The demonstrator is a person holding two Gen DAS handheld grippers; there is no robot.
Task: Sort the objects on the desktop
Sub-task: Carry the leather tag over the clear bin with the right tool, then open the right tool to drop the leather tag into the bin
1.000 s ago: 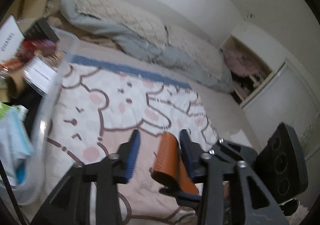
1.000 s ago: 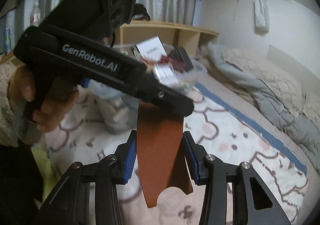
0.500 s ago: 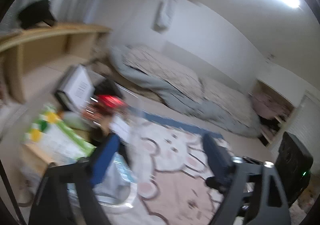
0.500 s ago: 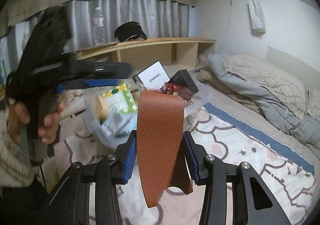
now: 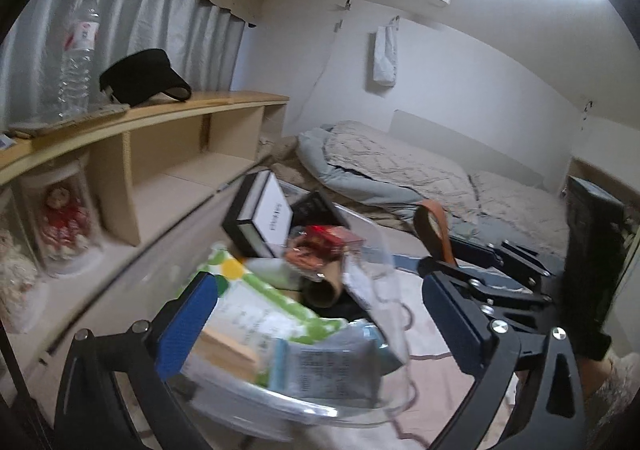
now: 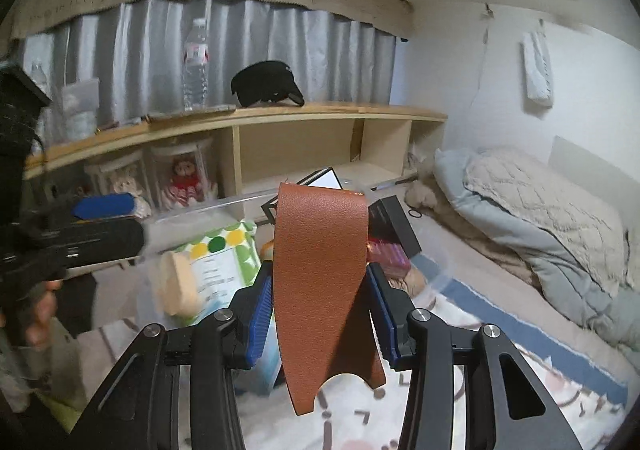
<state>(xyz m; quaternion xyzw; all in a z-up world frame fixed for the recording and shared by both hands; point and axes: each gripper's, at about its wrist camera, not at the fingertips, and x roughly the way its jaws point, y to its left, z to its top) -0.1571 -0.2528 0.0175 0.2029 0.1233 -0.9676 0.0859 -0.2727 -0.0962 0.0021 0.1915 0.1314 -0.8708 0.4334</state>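
right gripper (image 6: pixel 320 314): clamped on brown leather piece (image 6: pixel 320 270), blue pads pressing both long edges. piece held upright between the pads, top edge rising above them, notched lower end hanging below toward the camera. in left wrist view, same brown leather piece (image 5: pixel 434 226) seen edge-on, folded over at the top, standing up from the right gripper's black frame at right of picture.

left gripper (image 5: pixel 320 314): jaws opening, spread wide, nothing between the pads pressed or gripped. blue fingers (image 5: pixel 182 324) framing the near end of clear plastic bin (image 5: pixel 384 250). left gripper well apart from the leather piece, off to its left in right wrist view (image 6: pixel 92 234), carried by a hand (image 6: pixel 40 310).

clear plastic bin on patterned bed cover (image 6: pixel 460 330), ahead of and below the leather piece, beside wooden shelf unit (image 6: pixel 300 117). bin contents: green and white packet (image 5: pixel 260 302), white box with black edges (image 5: pixel 260 213), red packet (image 5: pixel 328 238), cardboard tube (image 5: pixel 322 286). contents blurred in part.

on shelf top: water bottle (image 6: pixel 196 65), black cap (image 6: pixel 266 83). grey quilt (image 6: pixel 540 217) heaped at right.
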